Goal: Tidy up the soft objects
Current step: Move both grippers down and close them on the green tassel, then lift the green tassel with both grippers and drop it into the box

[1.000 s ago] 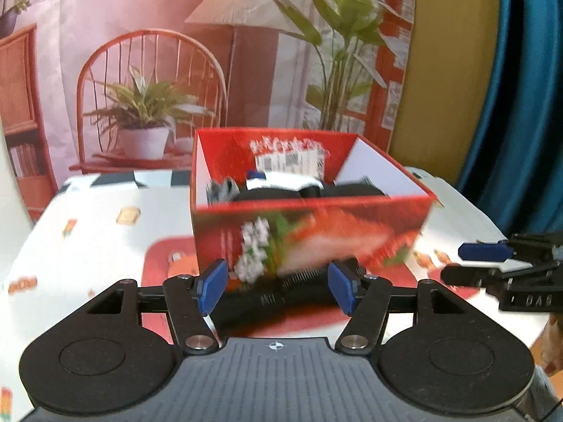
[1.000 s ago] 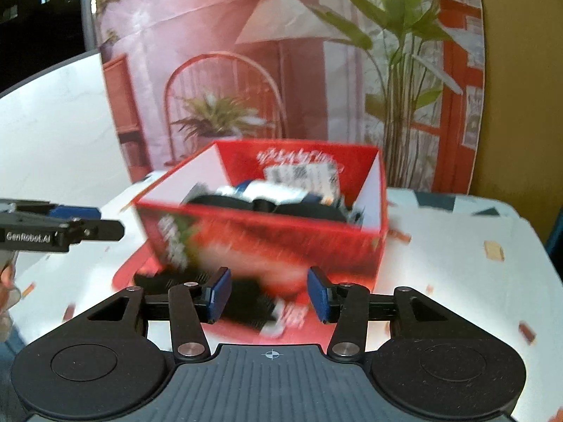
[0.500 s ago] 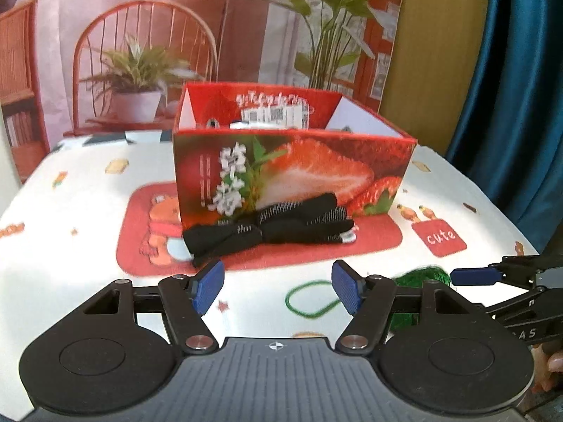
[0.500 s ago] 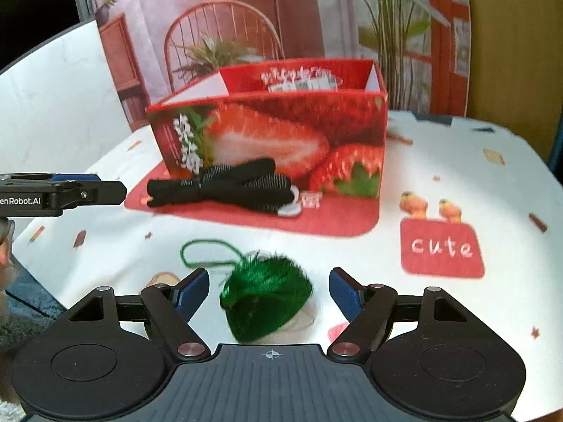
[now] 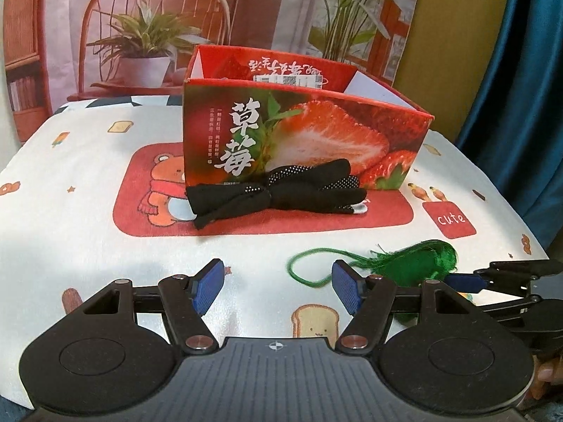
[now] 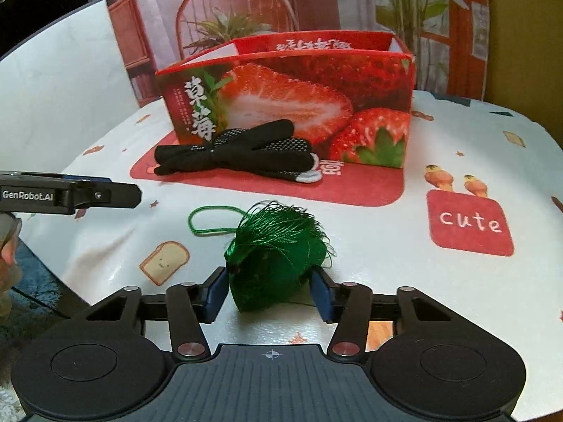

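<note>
Two tools sit at the bottom of your views, and the action is on your right. Your right tool (image 6: 269,293) is closing around the green tassel (image 6: 278,260), low in the frame's centre; the blue pads flank its bulk and look to be just meeting the threads, though I cannot tell how firmly. Your left tool (image 5: 278,286) stands apart with nothing between its pads, over bare worktop (image 5: 70,190).

Risk from here, as I judge it: those silky strands could slide out of the pinch if you lift before the pads settle. The tassel's cord loop (image 6: 207,219) trails toward the left, so it could drag or snag.

Further up, mid-frame, the black gloves (image 6: 235,154) lie bundled against the front wall of the strawberry box (image 6: 292,102). That box is the likely destination, and a low carry could clip its rim or nudge the gloves.
</note>
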The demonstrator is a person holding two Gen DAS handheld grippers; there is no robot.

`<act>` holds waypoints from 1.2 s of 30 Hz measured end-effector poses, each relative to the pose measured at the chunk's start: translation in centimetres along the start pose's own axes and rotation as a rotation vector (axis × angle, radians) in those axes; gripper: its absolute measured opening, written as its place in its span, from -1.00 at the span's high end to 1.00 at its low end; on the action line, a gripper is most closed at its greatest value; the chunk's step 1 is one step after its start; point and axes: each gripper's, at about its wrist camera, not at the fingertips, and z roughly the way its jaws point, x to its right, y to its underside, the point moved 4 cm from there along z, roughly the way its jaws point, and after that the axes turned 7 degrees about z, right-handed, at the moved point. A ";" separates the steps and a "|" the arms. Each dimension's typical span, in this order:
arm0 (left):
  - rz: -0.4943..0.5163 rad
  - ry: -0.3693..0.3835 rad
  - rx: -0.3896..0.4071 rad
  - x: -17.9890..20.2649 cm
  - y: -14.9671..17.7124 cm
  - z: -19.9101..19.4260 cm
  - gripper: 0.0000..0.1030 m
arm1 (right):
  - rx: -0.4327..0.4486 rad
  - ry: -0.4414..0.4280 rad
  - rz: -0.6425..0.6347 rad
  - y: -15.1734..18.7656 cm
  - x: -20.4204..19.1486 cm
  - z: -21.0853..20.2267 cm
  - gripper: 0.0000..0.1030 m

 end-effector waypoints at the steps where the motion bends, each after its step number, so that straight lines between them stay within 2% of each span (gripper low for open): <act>1: 0.001 -0.001 -0.002 0.1 0.0 0.0 -0.36 | -0.002 -0.002 -0.011 0.0 -0.2 0.1 0.20; 7: -0.011 -0.010 -0.008 -0.2 0.2 -0.1 -0.36 | 0.001 -0.017 -0.077 -1.0 -1.5 1.5 0.21; 13: -0.077 0.005 0.002 -1.2 -0.3 0.0 -0.36 | 0.006 -0.047 -0.111 -2.1 -3.0 3.6 0.22; 20: -0.129 0.146 0.004 -0.8 -1.8 2.0 -0.40 | 0.020 -0.075 -0.176 -2.9 -4.5 5.4 0.20; 23: -0.140 0.205 0.016 -0.3 -2.3 3.0 -0.48 | 0.036 -0.069 -0.202 -3.1 -4.6 5.7 0.10; 27: -0.117 0.253 0.005 0.5 -2.7 4.7 -0.49 | 0.065 -0.072 -0.222 -3.1 -4.6 5.9 0.02; 29: -0.114 0.277 -0.011 0.8 -2.7 5.6 -0.44 | 0.071 -0.076 -0.226 -3.2 -4.6 6.1 0.02; 31: -0.110 0.294 -0.026 1.1 -2.8 6.4 -0.31 | 0.077 -0.080 -0.229 -3.2 -4.6 6.2 0.02; 33: -0.099 0.296 -0.040 1.4 -2.7 7.0 -0.03 | 0.080 -0.085 -0.234 -3.3 -4.6 6.3 0.02; 35: -0.079 0.273 -0.040 1.3 -2.8 7.2 0.13 | 0.081 -0.087 -0.235 -3.4 -4.6 6.4 0.02; 36: -0.079 0.279 -0.039 1.3 -2.8 7.2 0.15 | 0.082 -0.087 -0.231 -3.5 -4.6 6.5 0.02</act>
